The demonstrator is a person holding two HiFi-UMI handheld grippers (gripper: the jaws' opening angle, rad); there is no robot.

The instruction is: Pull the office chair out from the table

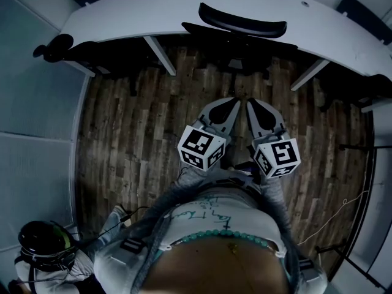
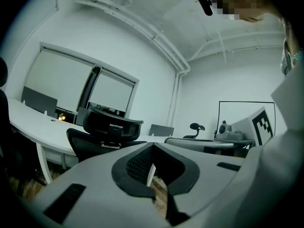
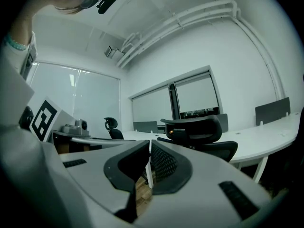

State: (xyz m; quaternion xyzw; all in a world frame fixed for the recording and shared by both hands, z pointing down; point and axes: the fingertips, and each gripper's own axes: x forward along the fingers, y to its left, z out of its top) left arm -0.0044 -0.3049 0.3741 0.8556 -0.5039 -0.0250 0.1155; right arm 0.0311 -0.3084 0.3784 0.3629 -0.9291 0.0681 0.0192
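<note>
Jaws pressed together on nothing, left gripper (image 1: 235, 101) and right gripper (image 1: 251, 101) are hovering short of the black mesh office chair (image 1: 242, 21) tucked under the white curved surface's (image 1: 122, 17) near edge, needing to open before clamping its backrest evenly.

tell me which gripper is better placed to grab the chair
Nearly a tie, perhaps left: left gripper and right gripper sit side by side, shut, both short of the office chair.
</note>
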